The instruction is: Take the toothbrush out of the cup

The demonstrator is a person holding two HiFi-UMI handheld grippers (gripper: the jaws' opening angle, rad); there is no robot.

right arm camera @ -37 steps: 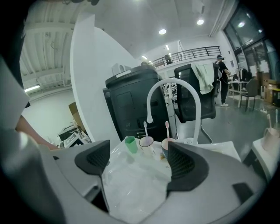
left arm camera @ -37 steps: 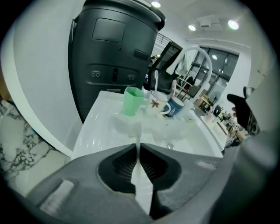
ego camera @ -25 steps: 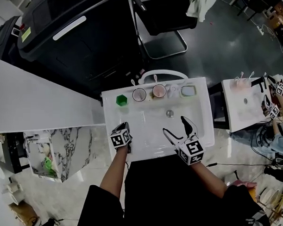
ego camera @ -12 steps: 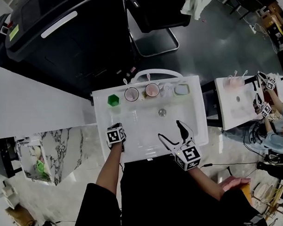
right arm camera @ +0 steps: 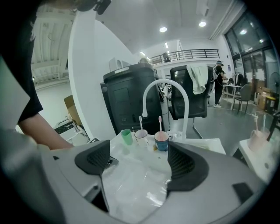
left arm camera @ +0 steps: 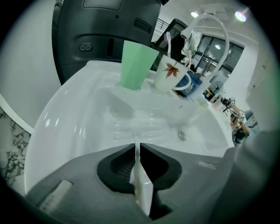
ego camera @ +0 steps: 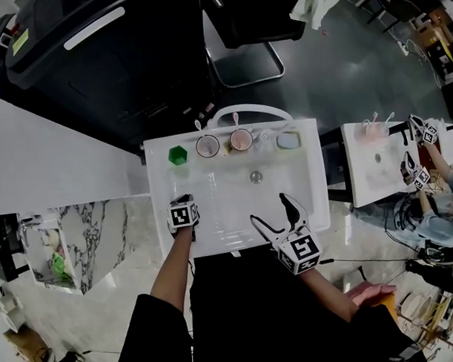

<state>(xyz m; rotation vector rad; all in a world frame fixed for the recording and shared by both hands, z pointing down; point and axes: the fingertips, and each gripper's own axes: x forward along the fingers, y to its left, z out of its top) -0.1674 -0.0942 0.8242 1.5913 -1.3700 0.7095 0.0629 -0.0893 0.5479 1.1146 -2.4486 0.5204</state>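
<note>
At the lower middle of the head view, the left gripper (left arm camera: 135,149) is pressed together with nothing between its jaws, over the near left part of the white sink (ego camera: 315,180). Just right of it, the right gripper (right arm camera: 138,157) is spread wide and empty. Along the sink's far rim, upper middle of the frame, stand a green cup (ego camera: 177,155), a white cup (ego camera: 208,146) and a blue cup (right arm camera: 161,142). One toothbrush (right arm camera: 140,120) stands upright in the white cup, and a second toothbrush (right arm camera: 160,121) in the blue cup. Behind them arches the white faucet (right arm camera: 166,82).
</note>
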